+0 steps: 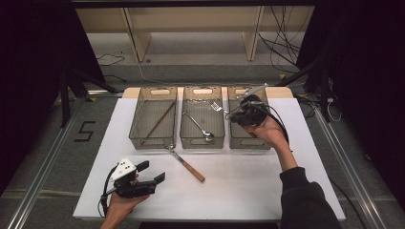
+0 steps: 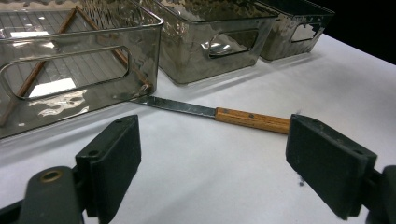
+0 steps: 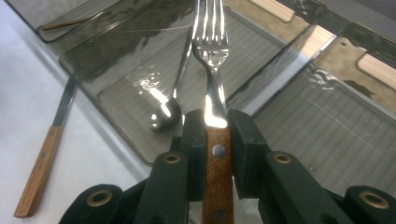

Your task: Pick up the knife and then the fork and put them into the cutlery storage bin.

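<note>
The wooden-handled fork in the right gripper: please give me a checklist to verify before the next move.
1. Right gripper shut on the steel fork with riveted wooden handle: ok.
2. Fork straight between the pads, not tilted: ok.
3. Right-hand smoked clear plastic bin has free floor for the fork: ok, as seen in the right gripper view.
4. Middle bin holds the steel spoon, so avoid it: ok.
5. Wooden-handled table knife lies on the white table, apart from the bins' insides: ok.
6. Left gripper open, away from the fork's path: ok.
</note>
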The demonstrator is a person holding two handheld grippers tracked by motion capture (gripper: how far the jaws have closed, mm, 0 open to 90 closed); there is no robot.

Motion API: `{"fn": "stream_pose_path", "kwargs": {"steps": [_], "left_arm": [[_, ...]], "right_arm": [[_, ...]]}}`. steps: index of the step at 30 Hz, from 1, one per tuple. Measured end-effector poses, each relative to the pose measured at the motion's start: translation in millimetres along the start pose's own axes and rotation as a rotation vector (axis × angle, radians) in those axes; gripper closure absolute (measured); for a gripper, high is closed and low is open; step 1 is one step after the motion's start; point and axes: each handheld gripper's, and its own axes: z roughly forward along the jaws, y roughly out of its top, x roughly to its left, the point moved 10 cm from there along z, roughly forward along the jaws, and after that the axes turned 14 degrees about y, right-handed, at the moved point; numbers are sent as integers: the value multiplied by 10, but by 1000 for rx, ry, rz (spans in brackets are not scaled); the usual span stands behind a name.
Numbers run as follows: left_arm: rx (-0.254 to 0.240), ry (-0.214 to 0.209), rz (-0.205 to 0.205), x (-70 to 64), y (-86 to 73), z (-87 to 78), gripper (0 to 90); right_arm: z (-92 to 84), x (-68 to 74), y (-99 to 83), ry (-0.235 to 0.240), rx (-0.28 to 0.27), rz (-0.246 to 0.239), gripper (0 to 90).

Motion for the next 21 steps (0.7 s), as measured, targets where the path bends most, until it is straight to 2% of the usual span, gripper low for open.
{"fn": "stream_pose_path", "kwargs": {"steps": [11,21], "left_arm": [[-1,0,1,-1,1,-1,179],[-1,0,1,-1,1,-1,179]], "right_arm": [[-37,-321,-64,-80,-20,99,779],[-57,-492,-104,-123,-17,137,779]]}}
